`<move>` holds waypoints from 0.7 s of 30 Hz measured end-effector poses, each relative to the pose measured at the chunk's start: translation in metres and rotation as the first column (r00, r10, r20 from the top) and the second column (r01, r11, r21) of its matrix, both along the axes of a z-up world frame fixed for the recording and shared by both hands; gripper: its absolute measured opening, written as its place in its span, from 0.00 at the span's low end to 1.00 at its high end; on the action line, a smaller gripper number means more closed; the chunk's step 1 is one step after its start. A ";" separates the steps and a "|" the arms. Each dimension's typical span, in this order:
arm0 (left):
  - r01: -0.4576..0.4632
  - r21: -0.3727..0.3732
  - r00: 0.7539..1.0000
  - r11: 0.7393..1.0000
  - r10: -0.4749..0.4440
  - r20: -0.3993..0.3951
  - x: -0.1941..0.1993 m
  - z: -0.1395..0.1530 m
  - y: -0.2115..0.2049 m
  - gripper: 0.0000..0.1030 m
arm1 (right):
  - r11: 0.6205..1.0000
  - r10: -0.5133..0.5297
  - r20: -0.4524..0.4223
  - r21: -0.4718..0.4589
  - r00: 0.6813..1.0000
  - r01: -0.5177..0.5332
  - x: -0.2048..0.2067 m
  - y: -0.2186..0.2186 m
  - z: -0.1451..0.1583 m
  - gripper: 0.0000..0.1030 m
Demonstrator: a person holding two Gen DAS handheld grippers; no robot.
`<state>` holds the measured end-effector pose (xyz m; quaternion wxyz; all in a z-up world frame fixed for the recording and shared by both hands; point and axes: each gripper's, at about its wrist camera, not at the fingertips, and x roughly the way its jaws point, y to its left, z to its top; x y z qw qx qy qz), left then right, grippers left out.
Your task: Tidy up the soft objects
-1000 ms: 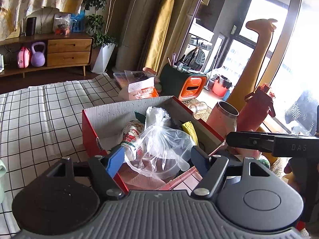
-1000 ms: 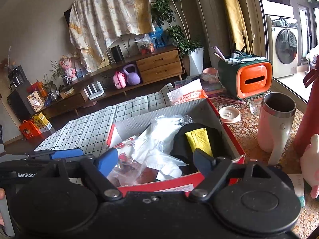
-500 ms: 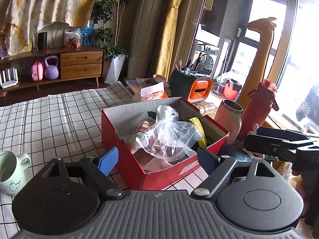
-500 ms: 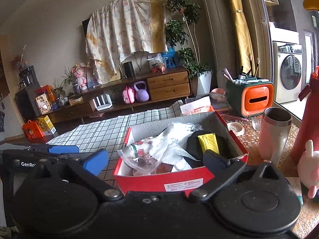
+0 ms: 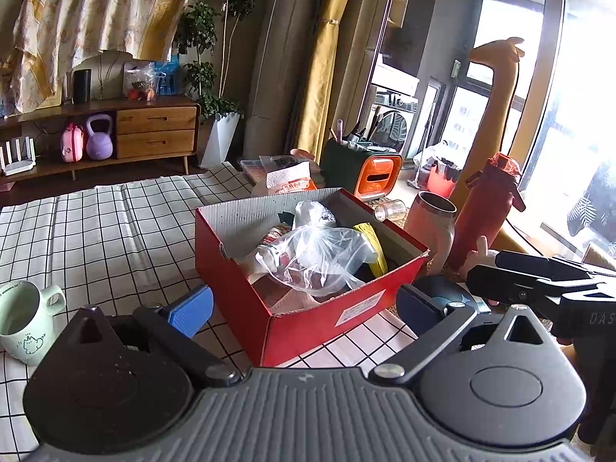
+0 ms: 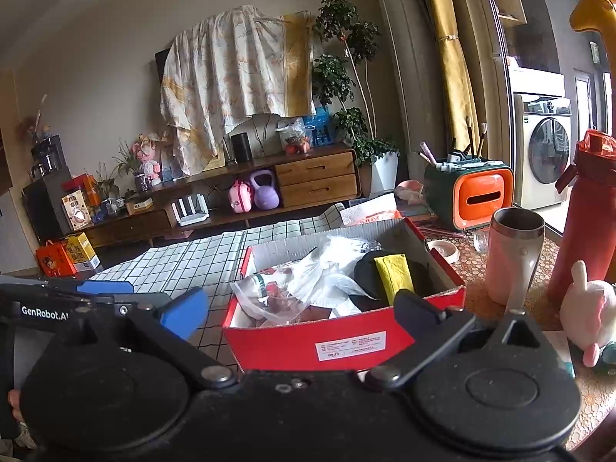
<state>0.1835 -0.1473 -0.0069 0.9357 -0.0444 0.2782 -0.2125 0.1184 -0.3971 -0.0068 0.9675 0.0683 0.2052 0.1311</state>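
While both tongs, left (image 5: 304, 306) & right (image 6: 300, 310), hang spread & empty short of the box (image 5: 308, 323), soft stuff incl. the bag (image 5: 319, 254) sits inside it on the tabletop (image 5: 96, 231). Risk: slick bag slips from a shallow pinch; a wide reach may knock the tumbler (image 6: 514, 254).

Both tongs have pulled back from the red box (image 5: 308, 300), left tongs (image 5: 304, 308) and right tongs (image 6: 300, 308) alike. A green mug (image 5: 23, 319) has come into the left view.
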 end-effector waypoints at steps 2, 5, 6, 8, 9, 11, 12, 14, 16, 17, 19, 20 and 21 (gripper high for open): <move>0.000 -0.009 1.000 1.000 0.000 -0.002 -0.005 0.000 0.001 0.99 | 1.000 -0.008 -0.001 -0.001 1.000 0.008 -0.004 0.003 -0.001 1.00; -0.011 -0.009 1.000 1.000 0.011 0.002 -0.015 -0.001 0.002 0.99 | 1.000 -0.017 0.007 -0.013 1.000 0.017 -0.010 0.008 -0.003 1.00; -0.012 -0.012 1.000 1.000 0.012 0.001 -0.018 -0.001 0.002 0.99 | 1.000 -0.022 0.008 -0.020 1.000 0.022 -0.011 0.009 -0.004 1.00; -0.023 -0.011 1.000 1.000 0.023 -0.004 -0.022 -0.002 0.003 0.99 | 0.999 -0.035 0.004 -0.021 0.999 0.035 -0.012 0.010 -0.006 1.00; -0.031 -0.008 1.000 1.000 0.031 -0.005 -0.024 -0.002 0.004 0.99 | 0.999 -0.037 0.000 -0.020 0.999 0.037 -0.013 0.011 -0.007 1.00; -0.031 -0.011 1.000 0.999 0.031 -0.005 -0.027 -0.003 0.005 0.99 | 0.999 -0.038 -0.004 -0.019 0.999 0.037 -0.014 0.013 -0.008 1.00; -0.034 -0.011 0.999 0.999 0.034 -0.004 -0.029 -0.003 0.006 0.99 | 0.999 -0.037 -0.006 -0.023 0.999 0.037 -0.016 0.014 -0.009 1.00; -0.030 -0.011 1.000 0.999 0.030 0.000 -0.033 -0.004 0.007 0.99 | 0.999 -0.036 -0.007 -0.021 0.999 0.036 -0.018 0.016 -0.010 1.00; -0.030 -0.003 1.000 1.000 0.030 0.005 -0.035 -0.005 0.007 0.99 | 0.999 -0.037 -0.009 -0.017 0.999 0.037 -0.018 0.017 -0.011 1.00; -0.029 0.002 1.000 1.000 0.029 0.007 -0.036 -0.006 0.007 0.99 | 0.999 -0.037 -0.007 -0.015 0.999 0.037 -0.019 0.018 -0.011 1.00; -0.029 0.011 1.000 1.000 0.029 0.009 -0.039 -0.007 0.006 0.99 | 0.999 -0.032 -0.004 -0.023 0.999 0.032 -0.020 0.021 -0.011 1.00; -0.028 0.010 1.000 1.000 0.028 0.012 -0.040 -0.007 0.007 0.99 | 0.999 -0.030 -0.005 -0.029 1.000 0.030 -0.020 0.022 -0.011 1.00; -0.026 0.009 1.000 1.000 0.026 0.015 -0.041 -0.007 0.007 0.99 | 0.999 -0.028 -0.004 -0.030 1.000 0.028 -0.021 0.023 -0.012 1.00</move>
